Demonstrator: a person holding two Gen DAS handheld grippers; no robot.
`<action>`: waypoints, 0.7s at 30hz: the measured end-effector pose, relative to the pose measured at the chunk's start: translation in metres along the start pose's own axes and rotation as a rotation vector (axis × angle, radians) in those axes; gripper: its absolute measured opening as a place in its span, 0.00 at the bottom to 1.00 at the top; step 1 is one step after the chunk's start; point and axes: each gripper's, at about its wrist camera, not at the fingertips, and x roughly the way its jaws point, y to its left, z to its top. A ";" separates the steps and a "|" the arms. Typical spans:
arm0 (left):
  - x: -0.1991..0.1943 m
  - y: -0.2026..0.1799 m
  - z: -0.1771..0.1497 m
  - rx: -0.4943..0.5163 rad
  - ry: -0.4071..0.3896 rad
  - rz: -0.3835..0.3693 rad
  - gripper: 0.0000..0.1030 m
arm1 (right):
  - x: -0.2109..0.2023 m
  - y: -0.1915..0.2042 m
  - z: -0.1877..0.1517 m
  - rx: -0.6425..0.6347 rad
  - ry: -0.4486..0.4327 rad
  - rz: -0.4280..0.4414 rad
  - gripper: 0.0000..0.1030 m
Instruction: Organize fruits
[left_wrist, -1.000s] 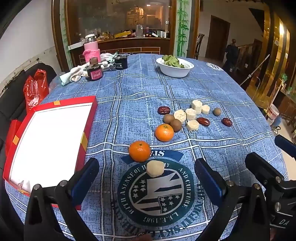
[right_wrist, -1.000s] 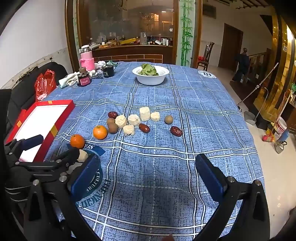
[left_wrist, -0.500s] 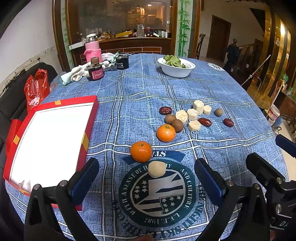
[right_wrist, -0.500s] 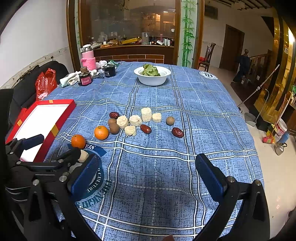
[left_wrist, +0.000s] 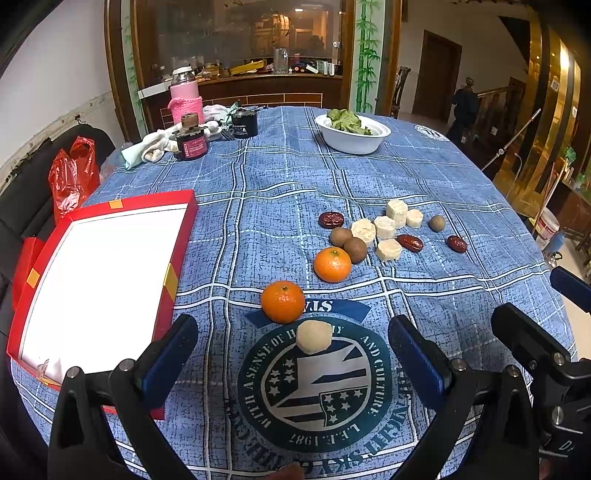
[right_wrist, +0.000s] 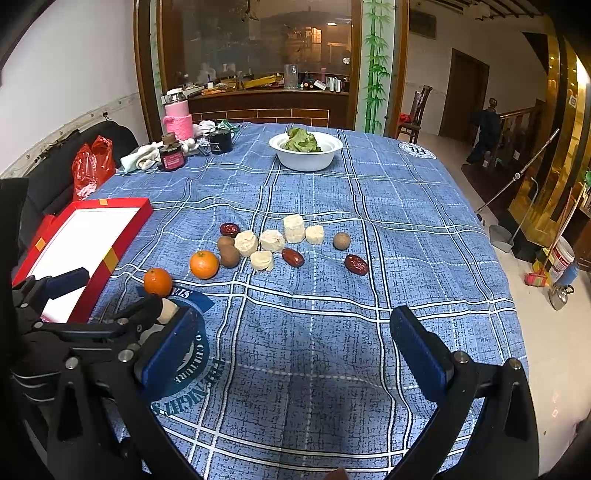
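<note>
Both claws are spread wide and empty. The left claw (left_wrist: 291, 354) hangs over a pale peeled chunk (left_wrist: 314, 336) at lower center, right next to a tangerine (left_wrist: 283, 301). Closing carelessly could nudge the tangerine rolling off toward the red box (left_wrist: 177, 266).

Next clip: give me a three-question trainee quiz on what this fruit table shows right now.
1. True or false: the red tray already holds fruit.
2. How many oranges lie on the tablecloth?
3. Which item sits nearest the left gripper: A) a red date, B) the pale round piece, C) the white bowl?

Key: 1 false, it holds none. 2 two: and. 3 B; both the left gripper and the right gripper are open, holding nothing.
</note>
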 end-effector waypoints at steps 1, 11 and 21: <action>0.000 0.000 0.000 -0.001 -0.003 -0.001 1.00 | 0.000 0.000 0.000 0.001 0.000 0.002 1.00; 0.000 0.006 -0.007 -0.005 -0.003 -0.066 1.00 | 0.000 -0.001 -0.002 0.010 0.002 0.009 1.00; -0.003 0.015 -0.027 0.017 0.009 -0.177 1.00 | 0.026 -0.034 -0.022 0.075 0.080 0.026 1.00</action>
